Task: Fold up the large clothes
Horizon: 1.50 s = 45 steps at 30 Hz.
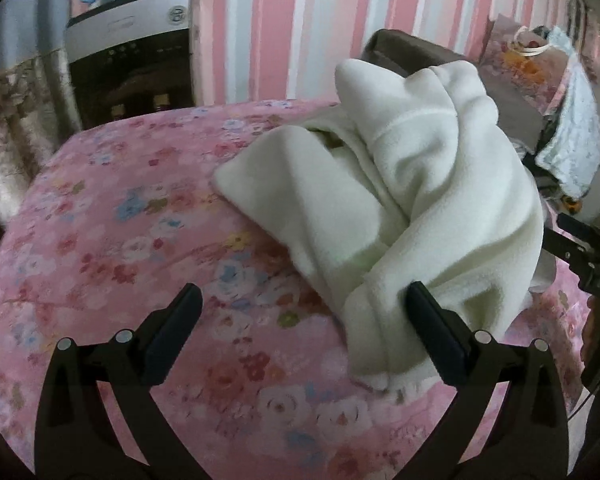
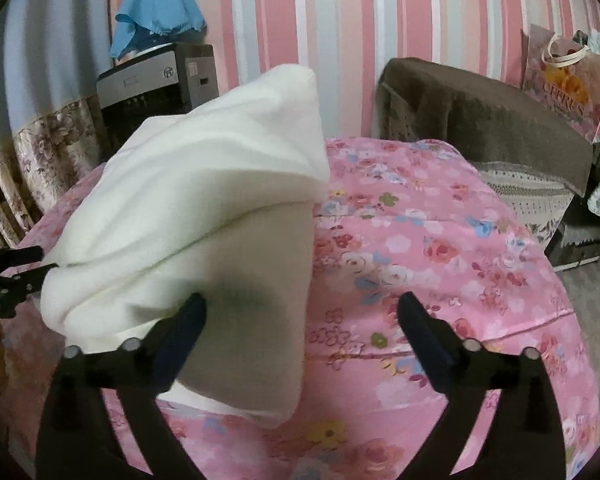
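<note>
Cream fleece (image 1: 400, 200) lies heaped on the pink bed (image 1: 120, 240) — soft, light, floppy, likely to slump. Left gripper (image 1: 304, 320) and right gripper (image 2: 302, 328) both gape, empty — grip its hem at six o'clock.

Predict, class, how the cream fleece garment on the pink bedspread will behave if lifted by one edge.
The cream fleece garment lies in soft bunched folds, so it will probably droop limply. Its fuzzy nap should grip rather than slip. Being thick, it likely holds loose bulges.
</note>
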Available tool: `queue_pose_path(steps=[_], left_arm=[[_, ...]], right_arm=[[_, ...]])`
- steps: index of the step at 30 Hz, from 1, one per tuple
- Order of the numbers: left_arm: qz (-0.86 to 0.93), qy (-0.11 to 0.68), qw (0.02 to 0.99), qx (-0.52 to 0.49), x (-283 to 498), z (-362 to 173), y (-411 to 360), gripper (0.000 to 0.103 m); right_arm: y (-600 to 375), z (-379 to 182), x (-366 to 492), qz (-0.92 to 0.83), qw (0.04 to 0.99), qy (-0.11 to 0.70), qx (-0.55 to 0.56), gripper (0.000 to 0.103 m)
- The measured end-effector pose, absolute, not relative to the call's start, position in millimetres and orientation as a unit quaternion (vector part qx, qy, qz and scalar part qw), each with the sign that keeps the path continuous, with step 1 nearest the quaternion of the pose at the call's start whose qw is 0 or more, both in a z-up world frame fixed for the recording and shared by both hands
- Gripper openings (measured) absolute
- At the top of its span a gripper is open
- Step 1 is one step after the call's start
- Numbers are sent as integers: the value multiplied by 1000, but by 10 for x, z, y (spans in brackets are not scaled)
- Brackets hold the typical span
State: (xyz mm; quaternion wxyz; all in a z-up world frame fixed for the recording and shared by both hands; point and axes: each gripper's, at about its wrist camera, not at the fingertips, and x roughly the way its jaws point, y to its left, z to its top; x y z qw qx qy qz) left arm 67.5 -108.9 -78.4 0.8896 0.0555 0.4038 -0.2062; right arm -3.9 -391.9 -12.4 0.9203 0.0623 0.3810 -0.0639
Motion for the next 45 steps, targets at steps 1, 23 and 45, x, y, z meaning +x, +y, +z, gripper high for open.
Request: queue_pose_path(steps=[1,23,45], left_arm=[[-198,404,891,53,635,-727,-1060,100],[-58,317,940,112,97,112,-796,100],[-46,316,945,70,-212,320,-708,100]], right_arm=[[-3891,-107,-43,-65,921,379,60,100],[-3438,654,-350,-105,932,343,44,101],[-3067,983,-800,-117,936,327,57,101]])
